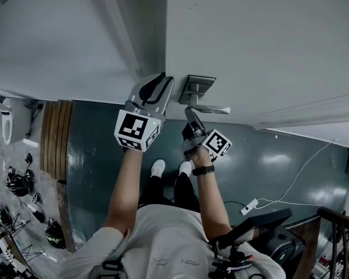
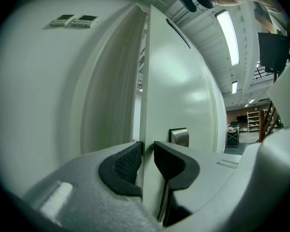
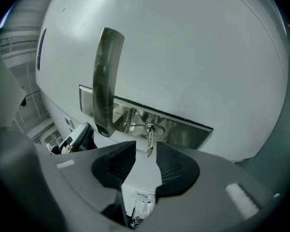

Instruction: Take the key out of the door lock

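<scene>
The white door [image 1: 262, 39] carries a steel lock plate [image 3: 183, 129] with a lever handle [image 3: 105, 81]. A small metal key [image 3: 149, 138] sticks out of the plate beside the lever. My right gripper [image 3: 146, 153] stands open just in front of it, the key's end reaching between the tips, pads clear of it. In the head view the right gripper [image 1: 191, 118] sits under the handle [image 1: 209, 108], and the key is hidden there. My left gripper [image 2: 148, 156] is shut on the door's edge [image 2: 144, 105], one pad on each face; it is left of the handle [image 1: 157, 86].
The door frame [image 1: 122, 34] runs left of the door's edge. Below lie a dark green floor [image 1: 267, 167], a wooden strip [image 1: 55, 138], a white power strip with cable [image 1: 249, 206] and dark gear at the right [image 1: 267, 225]. The person's shoes [image 1: 158, 167] stand close to the door.
</scene>
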{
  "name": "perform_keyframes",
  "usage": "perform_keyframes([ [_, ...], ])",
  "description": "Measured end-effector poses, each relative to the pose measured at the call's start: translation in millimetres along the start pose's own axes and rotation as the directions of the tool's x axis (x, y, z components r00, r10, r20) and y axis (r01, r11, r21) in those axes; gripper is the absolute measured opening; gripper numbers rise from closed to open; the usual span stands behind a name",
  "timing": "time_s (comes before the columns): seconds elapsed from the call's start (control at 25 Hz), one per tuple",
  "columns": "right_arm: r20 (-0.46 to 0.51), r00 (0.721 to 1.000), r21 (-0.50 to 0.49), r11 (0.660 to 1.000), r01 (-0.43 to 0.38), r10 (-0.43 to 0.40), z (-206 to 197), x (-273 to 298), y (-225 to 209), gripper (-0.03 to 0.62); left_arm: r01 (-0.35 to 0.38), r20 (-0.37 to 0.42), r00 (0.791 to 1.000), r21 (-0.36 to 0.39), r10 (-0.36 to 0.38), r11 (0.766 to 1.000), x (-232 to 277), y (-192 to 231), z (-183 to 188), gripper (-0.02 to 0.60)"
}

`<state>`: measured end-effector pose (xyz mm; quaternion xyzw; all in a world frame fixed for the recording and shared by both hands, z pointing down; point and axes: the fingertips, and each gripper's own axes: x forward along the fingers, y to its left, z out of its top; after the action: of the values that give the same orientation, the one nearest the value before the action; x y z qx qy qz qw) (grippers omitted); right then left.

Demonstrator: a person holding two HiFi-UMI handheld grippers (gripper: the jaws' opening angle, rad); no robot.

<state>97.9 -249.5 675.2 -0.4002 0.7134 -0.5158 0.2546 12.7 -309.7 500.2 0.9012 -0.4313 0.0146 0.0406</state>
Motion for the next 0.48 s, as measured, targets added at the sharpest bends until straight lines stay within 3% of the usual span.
perform_keyframes([
  [0.12,0.040,0.997,0.049,0.997,0.063,-0.065,4,-4,-14,0.048,-0.002,0.002,1.000,-0.006,0.002,1.000,0,-1,0,0.087],
  [0.48,0.131,0.991,0.239,0.971,-0.020,-0.012,1,-5,-23,0.028,-0.029,0.006,1.000,-0.024,0.029,0.999,0,1,-3,0.083],
])
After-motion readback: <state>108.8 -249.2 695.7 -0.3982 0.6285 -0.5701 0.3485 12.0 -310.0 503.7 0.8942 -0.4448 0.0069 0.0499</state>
